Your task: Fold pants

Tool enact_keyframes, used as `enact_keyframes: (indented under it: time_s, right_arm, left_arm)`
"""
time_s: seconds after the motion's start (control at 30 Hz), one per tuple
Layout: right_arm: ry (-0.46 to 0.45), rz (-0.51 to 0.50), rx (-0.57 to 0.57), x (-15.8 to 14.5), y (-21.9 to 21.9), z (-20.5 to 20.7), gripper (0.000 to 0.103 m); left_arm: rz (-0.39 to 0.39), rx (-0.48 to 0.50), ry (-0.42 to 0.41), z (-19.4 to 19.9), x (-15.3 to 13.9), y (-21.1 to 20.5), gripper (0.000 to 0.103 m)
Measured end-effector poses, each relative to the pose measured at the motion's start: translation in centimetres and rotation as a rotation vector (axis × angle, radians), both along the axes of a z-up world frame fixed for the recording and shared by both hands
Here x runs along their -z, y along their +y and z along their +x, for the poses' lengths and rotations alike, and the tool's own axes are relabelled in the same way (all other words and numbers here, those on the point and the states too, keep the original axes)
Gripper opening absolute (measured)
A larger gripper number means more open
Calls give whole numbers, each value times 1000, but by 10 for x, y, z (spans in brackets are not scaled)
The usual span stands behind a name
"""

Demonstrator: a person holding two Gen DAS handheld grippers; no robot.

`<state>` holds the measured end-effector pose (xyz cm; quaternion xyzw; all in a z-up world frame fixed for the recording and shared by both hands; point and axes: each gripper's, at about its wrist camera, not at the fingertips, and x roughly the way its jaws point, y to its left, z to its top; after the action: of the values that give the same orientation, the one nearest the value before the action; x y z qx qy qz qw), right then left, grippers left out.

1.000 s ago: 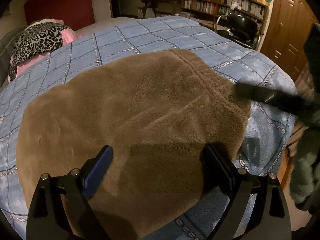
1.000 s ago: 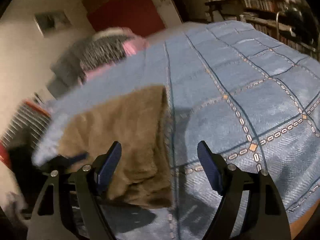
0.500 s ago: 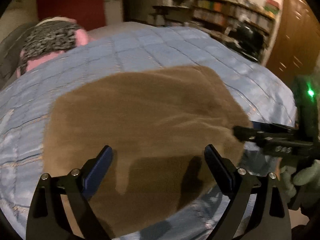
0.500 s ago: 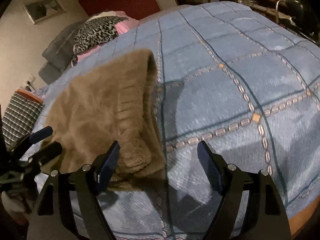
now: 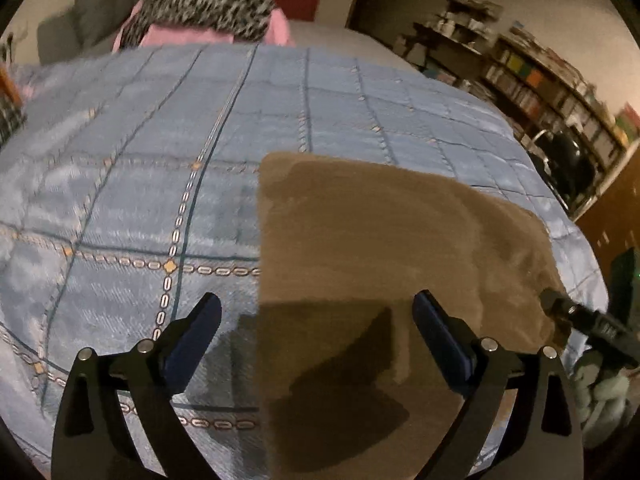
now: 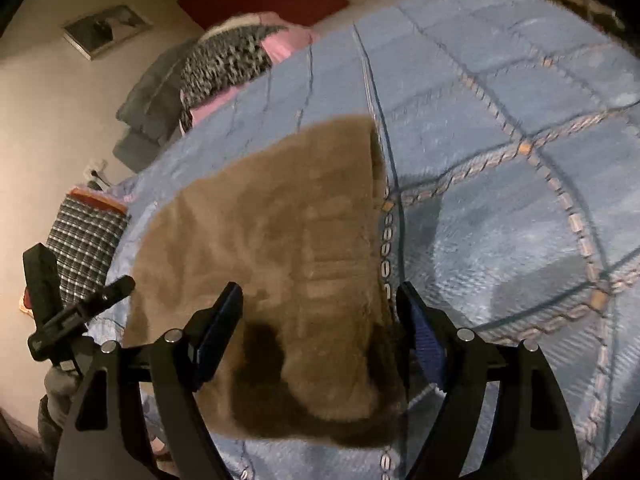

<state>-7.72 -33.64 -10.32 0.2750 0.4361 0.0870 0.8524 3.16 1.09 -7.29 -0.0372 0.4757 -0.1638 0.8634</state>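
Left wrist view: the left gripper (image 5: 316,332) hangs with jaws wide apart and nothing between the pads, above the left edge of the folded brown pants (image 5: 400,248), which lie on the blue checked bedspread (image 5: 140,184) from 12 to 4 o'clock. At 3 o'clock the right gripper (image 6: 320,312) also stands open over the pants' near edge. A spotted blanket (image 5: 208,4) sits at 11 o'clock.

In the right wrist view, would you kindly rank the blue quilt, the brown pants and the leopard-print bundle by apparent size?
1. blue quilt
2. brown pants, nearer the camera, which enlarges them
3. leopard-print bundle, farthest away, so its true size is unsure
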Motion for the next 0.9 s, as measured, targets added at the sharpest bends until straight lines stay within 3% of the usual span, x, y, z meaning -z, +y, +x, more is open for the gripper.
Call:
enact_keyframes:
  time_s: [0.2,0.4,0.47,0.53,0.63,0.73,0.9]
  right_arm:
    - [63,127,-30,27,-2,18,87]
    - [64,148,-99,29,8,27,87]
    - [65,149,-118,29,11,29,83]
    - [69,169,-131,29,10,32,72]
    - [72,195,-146,29,8,32,58]
    - [56,188,-163,20,8,32,49]
    - [-15,173,-172,-7,4,41,45]
  left_arm:
    - [-140,46,119,20,26,10,98]
    - [-293,79,223,31,44,19,98]
    - [-324,94,244,33,48,20,98]
    - [-356,109,265,37,51,20,98]
    - [-440,164,286,38,51,16,74]
    - [-434,176,259,39,42,13,59]
    - [-426,206,215,46,22,9,50]
